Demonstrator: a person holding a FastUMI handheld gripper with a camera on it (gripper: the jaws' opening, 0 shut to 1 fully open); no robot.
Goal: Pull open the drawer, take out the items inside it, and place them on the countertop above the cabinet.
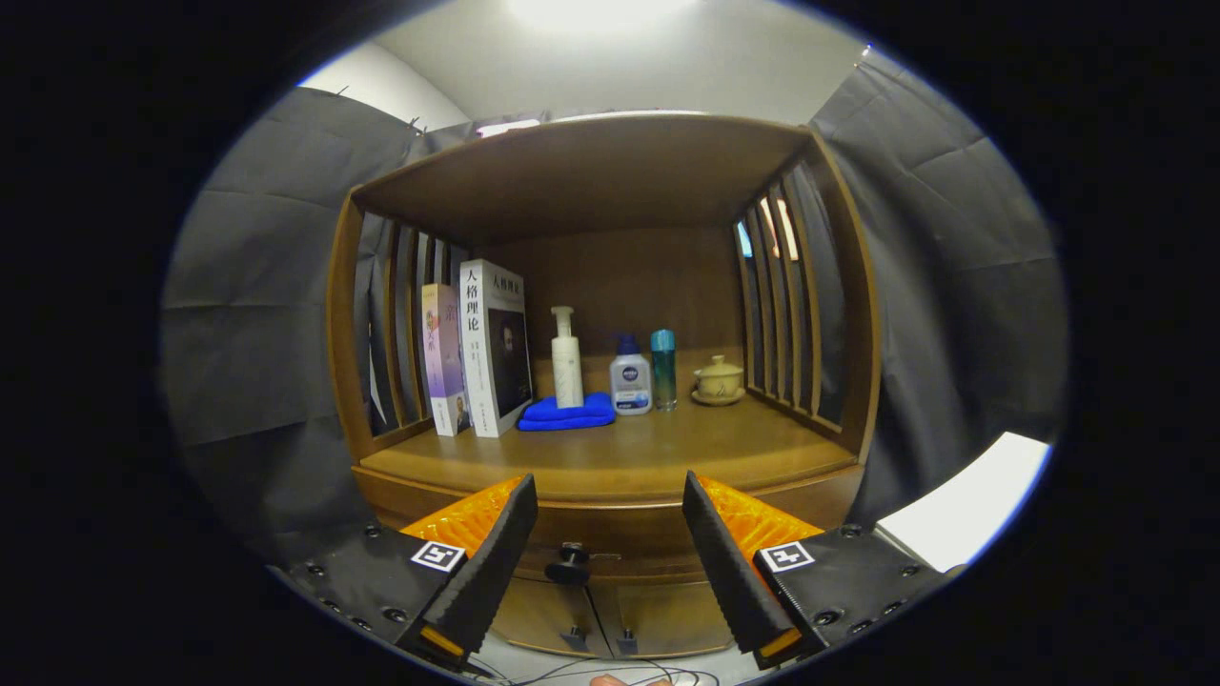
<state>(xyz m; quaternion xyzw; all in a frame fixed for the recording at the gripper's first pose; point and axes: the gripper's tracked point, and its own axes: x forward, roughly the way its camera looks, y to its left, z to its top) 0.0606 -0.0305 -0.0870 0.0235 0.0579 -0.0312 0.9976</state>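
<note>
Books (481, 348) upright at left of cabinet (610, 476) table, against slatted side. Blue cloth (567, 413) next, white pump bottle (567, 357) standing on it. Blue-capped bottle (630, 375), then teal bottle (663, 369) just beside. Lidded cup on saucer (718, 380) at right. Drawer (610, 548) below table edge, closed, dark knob (570, 564) between jaws. Gripper (610, 534) jaws spread wide, holding nothing.

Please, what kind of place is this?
Probably a staged home corner inside a cloth-walled booth: a wooden cabinet holding books, toiletry bottles and a lidded teacup. The open gripper faces the drawer knob.
</note>
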